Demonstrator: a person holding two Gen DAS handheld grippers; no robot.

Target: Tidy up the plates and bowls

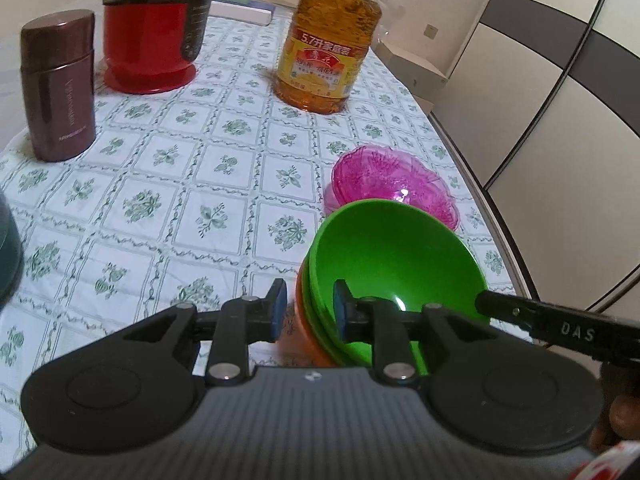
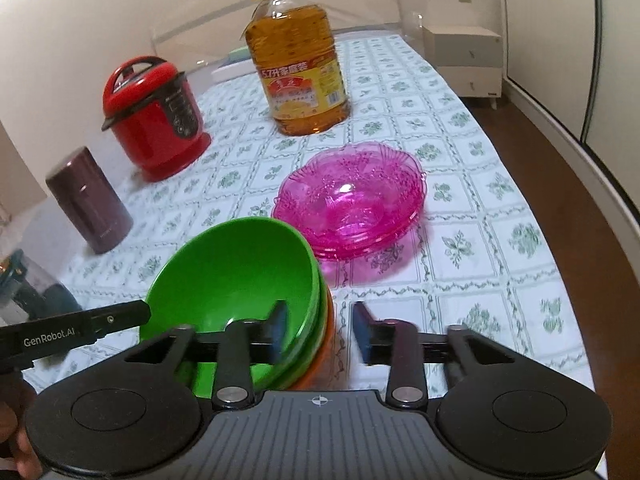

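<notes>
The green bowl (image 1: 394,258) sits tilted on an orange bowl (image 1: 298,330), just in front of the pink plates (image 1: 394,184). Both the left gripper (image 1: 310,310) and right gripper (image 2: 320,330) are open, each straddling the green bowl's rim without pinching it.

Green bowl (image 2: 236,276): opaque plastic, tilted, nested atop a second green bowl (image 2: 314,344) and an orange bowl (image 2: 320,368) at stack bottom. Stack near front desk edge. Pink translucent plates (image 2: 352,200): patterned, scalloped rims, stacked upright, just beyond the bowl stack, apart from it.
</notes>
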